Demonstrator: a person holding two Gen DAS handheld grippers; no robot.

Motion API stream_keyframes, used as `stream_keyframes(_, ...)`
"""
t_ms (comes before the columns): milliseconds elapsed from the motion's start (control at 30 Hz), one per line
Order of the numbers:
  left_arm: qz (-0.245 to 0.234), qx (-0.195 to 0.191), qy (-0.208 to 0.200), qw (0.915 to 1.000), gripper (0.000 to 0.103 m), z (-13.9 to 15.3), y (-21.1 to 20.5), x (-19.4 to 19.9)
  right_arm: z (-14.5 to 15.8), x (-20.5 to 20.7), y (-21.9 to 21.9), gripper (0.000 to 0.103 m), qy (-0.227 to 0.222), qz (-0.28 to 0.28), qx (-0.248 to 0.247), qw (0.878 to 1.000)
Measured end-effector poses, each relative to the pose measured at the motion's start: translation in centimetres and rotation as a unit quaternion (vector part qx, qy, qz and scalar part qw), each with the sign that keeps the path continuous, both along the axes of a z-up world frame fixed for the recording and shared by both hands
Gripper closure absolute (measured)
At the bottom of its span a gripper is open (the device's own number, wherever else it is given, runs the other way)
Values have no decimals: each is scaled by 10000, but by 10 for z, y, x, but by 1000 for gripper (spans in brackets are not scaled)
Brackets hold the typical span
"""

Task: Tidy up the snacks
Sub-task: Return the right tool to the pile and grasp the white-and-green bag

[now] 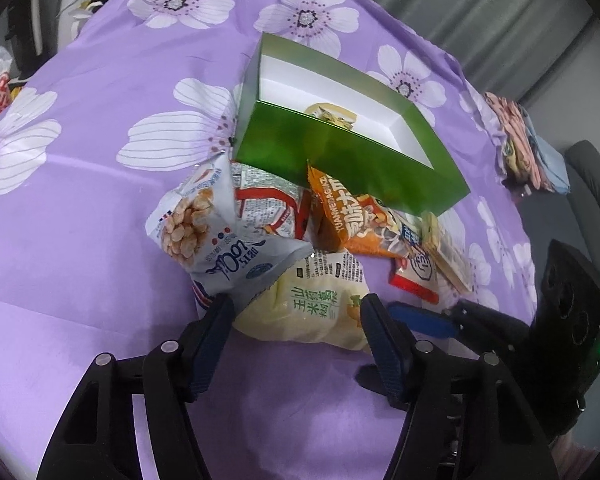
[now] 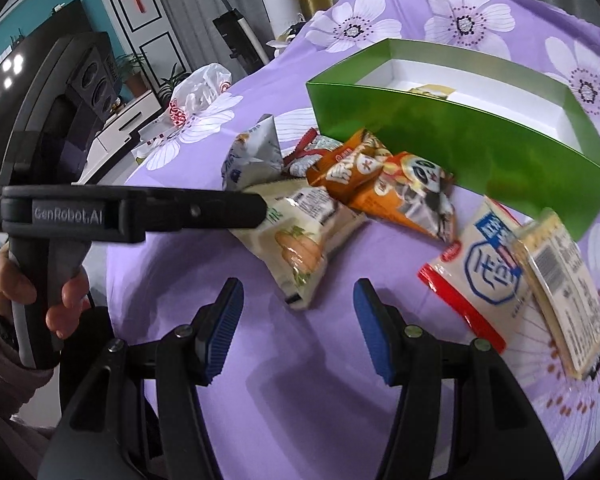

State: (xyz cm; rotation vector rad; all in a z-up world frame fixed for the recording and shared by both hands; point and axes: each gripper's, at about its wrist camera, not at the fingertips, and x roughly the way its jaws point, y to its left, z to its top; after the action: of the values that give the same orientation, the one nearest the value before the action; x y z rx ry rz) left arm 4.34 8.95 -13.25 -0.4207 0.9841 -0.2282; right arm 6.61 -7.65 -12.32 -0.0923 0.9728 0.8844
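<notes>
Nearest in the left wrist view, the left hand-held gripper (image 1: 296, 320) stands with its jaws parted around the near end of the pale yellow snack packet (image 1: 300, 312); the pads flank the packet's edges, but whether they press on it I cannot tell. In the right wrist view the right hand-held gripper (image 2: 298, 304) hangs with jaws apart and nothing between them, over bare purple flowered cloth (image 2: 260, 420) covering the table. A person's hand (image 2: 32, 292) grips the handle of the left tool at that view's left edge. Just past the yellow packet lies the heap of snacks: a white and blue bag of round puffs (image 1: 204, 236), a crumpled red and white wrapper (image 1: 272, 208), and an orange packet (image 1: 360, 224) leaning against the box's front wall. To the right lie a red-edged white packet (image 2: 480, 276) and a flat clear-wrapped yellow pack (image 2: 564, 292) overlapping it. Beyond them sits the open green box (image 1: 340, 160), white inside, with one small packet (image 1: 332, 114) on its floor.
</notes>
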Motion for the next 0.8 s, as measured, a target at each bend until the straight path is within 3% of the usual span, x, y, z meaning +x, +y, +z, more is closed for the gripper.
stream_keyframes(33, -30, 33, 17, 10000, 37, 0, -2, 1, 0, 1, 1, 46, 7, 7, 4, 10000)
stream_keyframes(133, -169, -67, 57, 9998, 53, 2, -6, 3, -2, 7, 6, 46, 57, 41, 50, 10000)
stream_keyframes(533, -379, -216, 387, 9983, 53, -10, -25, 12, -6, 11, 0, 57, 88, 101, -80, 9999)
stream_keyframes(600, -346, -182, 366, 9986, 53, -9, -25, 12, -5, 9, 0, 61, -8, 158, -139, 9998)
stream_keyframes(733, -249, -84, 354, 9990, 64, -8, -23, 13, -6, 10, -2, 78, -29, 140, -153, 9998)
stream_keyframes(800, -252, -21, 335, 9991, 66, -8, -24, 13, -7, 10, -2, 81, -37, 159, -151, 9998)
